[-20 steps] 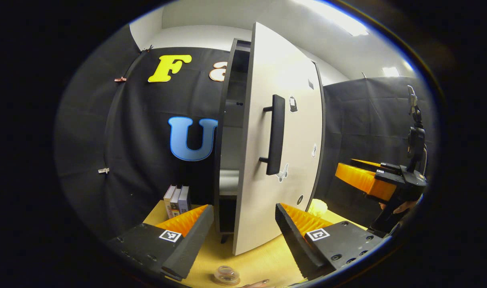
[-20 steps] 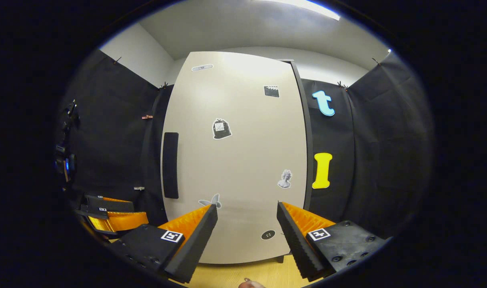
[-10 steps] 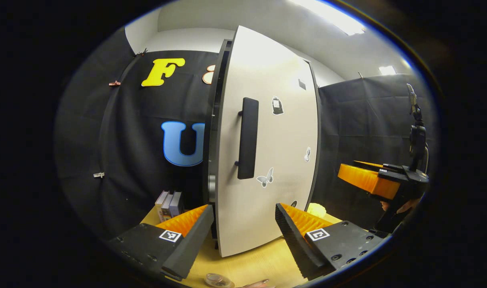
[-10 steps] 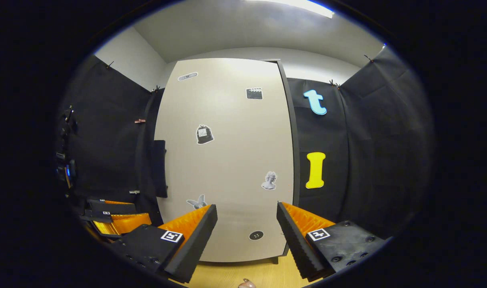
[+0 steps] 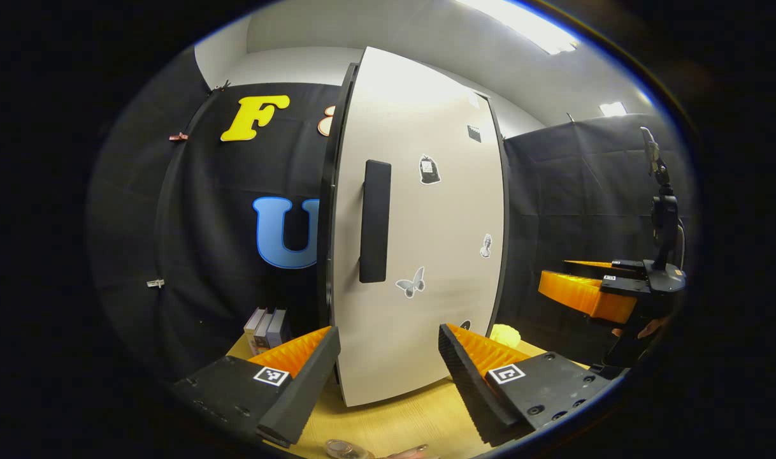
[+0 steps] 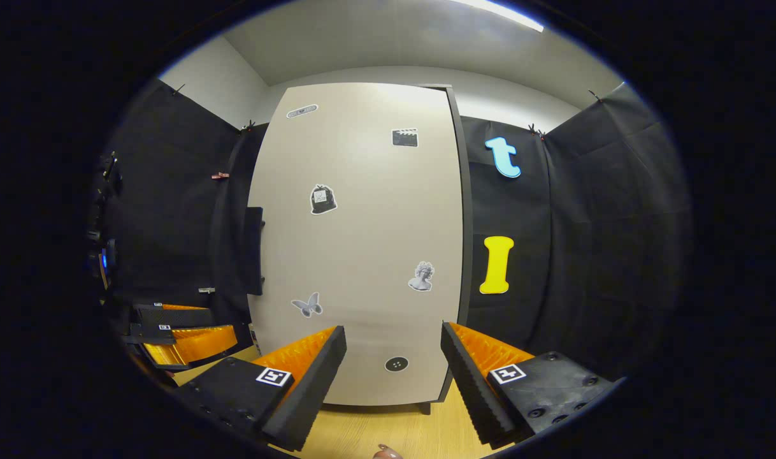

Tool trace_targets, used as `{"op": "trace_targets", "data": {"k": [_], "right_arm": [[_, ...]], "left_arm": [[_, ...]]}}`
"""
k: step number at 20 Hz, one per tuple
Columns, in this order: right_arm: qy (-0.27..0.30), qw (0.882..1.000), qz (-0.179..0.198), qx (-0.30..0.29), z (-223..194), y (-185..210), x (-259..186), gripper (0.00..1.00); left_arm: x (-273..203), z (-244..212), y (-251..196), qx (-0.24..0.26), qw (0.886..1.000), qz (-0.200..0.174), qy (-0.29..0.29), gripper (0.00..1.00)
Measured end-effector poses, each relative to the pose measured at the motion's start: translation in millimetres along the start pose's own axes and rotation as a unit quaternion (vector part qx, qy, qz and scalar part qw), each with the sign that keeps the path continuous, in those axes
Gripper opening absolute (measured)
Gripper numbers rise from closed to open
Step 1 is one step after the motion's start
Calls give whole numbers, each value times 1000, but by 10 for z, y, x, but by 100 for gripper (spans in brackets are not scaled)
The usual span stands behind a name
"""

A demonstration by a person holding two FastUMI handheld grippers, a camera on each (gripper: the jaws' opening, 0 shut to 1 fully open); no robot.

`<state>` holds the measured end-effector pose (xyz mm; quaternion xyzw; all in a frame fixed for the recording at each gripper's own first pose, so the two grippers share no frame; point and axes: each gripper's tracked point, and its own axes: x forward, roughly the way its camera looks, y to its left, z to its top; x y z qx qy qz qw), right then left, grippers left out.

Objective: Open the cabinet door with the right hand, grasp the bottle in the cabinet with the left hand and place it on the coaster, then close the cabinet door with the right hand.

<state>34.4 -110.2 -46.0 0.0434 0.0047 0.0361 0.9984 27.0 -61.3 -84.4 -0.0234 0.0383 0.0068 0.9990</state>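
Note:
The cabinet's pale door (image 5: 426, 223) with its black bar handle (image 5: 374, 220) lies flat against the dark cabinet body, and no gap shows. My left gripper (image 5: 388, 338) is open and empty, a little in front of the door's lower part. A round clear thing (image 5: 346, 448) sits at the bottom edge on the wooden table; I cannot tell what it is. My right gripper (image 6: 393, 331) is open and empty, facing the door (image 6: 362, 242) from close by. It also shows at the right (image 5: 585, 293). The left gripper (image 6: 184, 341) sits low on the left.
Several small books (image 5: 265, 328) stand on the table left of the cabinet. A pale yellow object (image 5: 504, 333) lies by the cabinet's right corner. A black camera stand (image 5: 662, 210) rises at the far right. The wooden tabletop (image 6: 388, 433) runs under the cabinet.
The cabinet door has swung from partly open to flat against the cabinet, and the shelves inside are hidden. Both grippers stay open, the right one drawn slightly back.

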Motion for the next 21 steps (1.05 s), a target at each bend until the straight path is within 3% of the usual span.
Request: {"op": "trace_targets", "data": {"k": [3,13,17,21], "right_arm": [[6,1000,-6,-12,3,-3,-36,97],[-38,998,51,-12,219,232,-213,97],[-42,998,48,0,272,185,-257,98],[-38,998,42,-23,264,151,-284,98]], "left_arm": [[-2,-12,-7,0,1000,-2,3,98],[-22,-12,-33,2,1000,-6,7,98],[-19,-10,-34,3,1000,-6,7,98],[-25,-8,-55,3,1000,-8,6,98]]}}
